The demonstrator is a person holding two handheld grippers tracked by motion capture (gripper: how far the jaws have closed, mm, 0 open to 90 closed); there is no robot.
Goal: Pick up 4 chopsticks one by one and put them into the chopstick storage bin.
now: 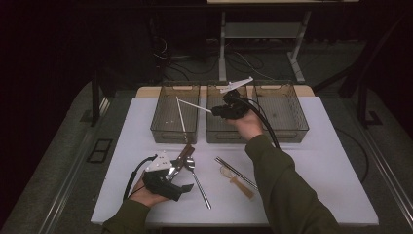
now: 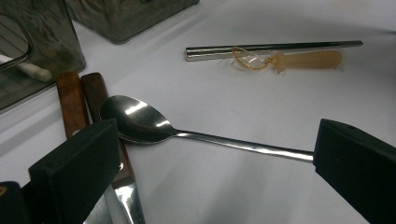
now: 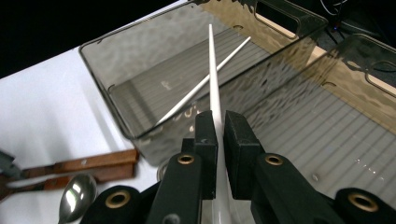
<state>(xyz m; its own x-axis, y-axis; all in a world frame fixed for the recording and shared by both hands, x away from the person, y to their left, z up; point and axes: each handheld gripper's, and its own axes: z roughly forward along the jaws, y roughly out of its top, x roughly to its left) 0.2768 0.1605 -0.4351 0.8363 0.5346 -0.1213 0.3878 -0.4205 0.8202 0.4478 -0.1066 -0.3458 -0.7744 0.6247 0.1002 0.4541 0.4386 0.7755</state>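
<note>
The right claw (image 3: 220,133) is clamped narrow on a single white chopstick (image 3: 214,79), held by its near end so the free length reaches out over the left-hand bin (image 3: 140,60). A second white chopstick (image 3: 205,84) already lies slanted inside that bin, one end up against the rim, which suggests that the bin is collecting the pair and that the held stick is being carried there to join it. In the high view the right claw (image 1: 220,111) hovers over the middle bin (image 1: 214,134), with its chopstick (image 1: 195,105) pointing left across the divide toward the left bin (image 1: 168,131). A third bin (image 1: 292,126) stands at the right of the row.

Nearer the person, the left claw (image 1: 176,187) rests low on the white table (image 1: 316,161) with its jaws wide apart and nothing between the pads. It straddles a metal spoon (image 2: 140,120), whose bowl lies beside two wooden-handled utensils (image 2: 81,100), seemingly parked in readiness for the next pick. Farther along the table lie a pair of metal chopsticks (image 2: 280,46) and, touching them, a translucent amber utensil (image 2: 303,59). The cutlery appears to be laid out loose at the front so that each kind can be lifted in turn and sorted into the bins behind.
</note>
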